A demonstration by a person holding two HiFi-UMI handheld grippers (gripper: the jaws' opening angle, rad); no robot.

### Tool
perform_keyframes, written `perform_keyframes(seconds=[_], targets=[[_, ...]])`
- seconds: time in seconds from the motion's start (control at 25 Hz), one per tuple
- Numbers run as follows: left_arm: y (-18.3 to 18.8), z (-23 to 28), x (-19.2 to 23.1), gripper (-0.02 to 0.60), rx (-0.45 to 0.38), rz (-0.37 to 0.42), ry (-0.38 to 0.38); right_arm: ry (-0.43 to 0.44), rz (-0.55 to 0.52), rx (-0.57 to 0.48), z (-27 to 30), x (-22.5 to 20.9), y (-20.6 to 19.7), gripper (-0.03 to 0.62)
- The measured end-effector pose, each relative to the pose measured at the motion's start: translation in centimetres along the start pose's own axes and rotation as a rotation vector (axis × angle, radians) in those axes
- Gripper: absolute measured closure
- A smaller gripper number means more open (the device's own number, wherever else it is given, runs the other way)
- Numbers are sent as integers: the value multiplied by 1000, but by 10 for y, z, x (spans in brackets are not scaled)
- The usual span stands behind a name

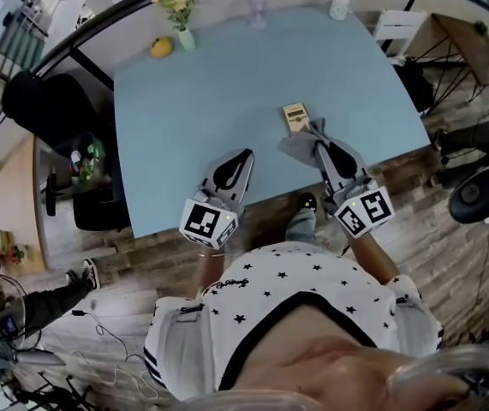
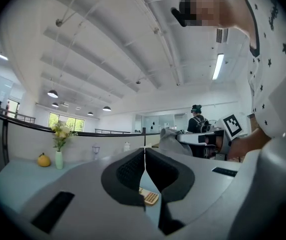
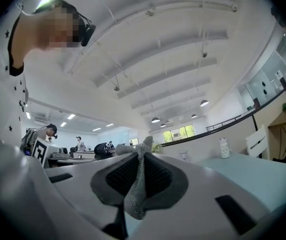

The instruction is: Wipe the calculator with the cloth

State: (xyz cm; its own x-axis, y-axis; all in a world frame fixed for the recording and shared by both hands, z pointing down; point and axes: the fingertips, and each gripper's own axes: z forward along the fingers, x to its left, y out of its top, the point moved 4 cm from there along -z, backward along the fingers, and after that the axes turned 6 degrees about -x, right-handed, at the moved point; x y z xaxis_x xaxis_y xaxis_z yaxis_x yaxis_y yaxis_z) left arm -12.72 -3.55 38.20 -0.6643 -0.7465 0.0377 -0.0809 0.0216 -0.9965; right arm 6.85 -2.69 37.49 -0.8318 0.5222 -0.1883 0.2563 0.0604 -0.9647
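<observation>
We hold the right tool [image 1: 320, 145] closed on the grey cloth [image 1: 298, 144]. In the right gripper view its jaws pinch a fold of cloth [image 3: 138, 184], which sticks up past the tips and hangs below them. The cloth sits just at the near edge of the calculator [image 1: 295, 116]. We cannot tell whether the two touch. The calculator lies flat on the blue table [image 1: 201, 101], toward the right side and not far from the near edge.

Our left tool [image 1: 243, 156] is over the near part of the table, left of the calculator and apart from it. Its jaws are closed with nothing between them. In the left gripper view the tips [image 2: 144, 153] meet, and a corner of the calculator [image 2: 150, 197] shows through the gap below them.

Along the far edge stand a vase of flowers [image 1: 181, 7], a yellow fruit [image 1: 161, 47], a glass [image 1: 258, 8] and a white bottle [image 1: 340, 2], all well apart from the calculator.
</observation>
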Motion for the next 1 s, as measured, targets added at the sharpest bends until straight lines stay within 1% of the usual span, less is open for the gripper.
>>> perform_keyframes(seconds=[0.16, 0.28, 0.68, 1.0], targets=[[-4, 16, 8, 551, 3, -6, 96, 71, 30, 22, 22, -25, -1, 562], [-4, 28, 8, 551, 3, -4, 142, 117, 36, 24, 32, -41, 2, 562], [-4, 60, 11, 551, 26, 21, 238, 182, 89, 31, 58, -85, 1, 562], [0, 72, 6, 551, 27, 43, 285, 224, 103, 22, 67, -103, 5, 562]])
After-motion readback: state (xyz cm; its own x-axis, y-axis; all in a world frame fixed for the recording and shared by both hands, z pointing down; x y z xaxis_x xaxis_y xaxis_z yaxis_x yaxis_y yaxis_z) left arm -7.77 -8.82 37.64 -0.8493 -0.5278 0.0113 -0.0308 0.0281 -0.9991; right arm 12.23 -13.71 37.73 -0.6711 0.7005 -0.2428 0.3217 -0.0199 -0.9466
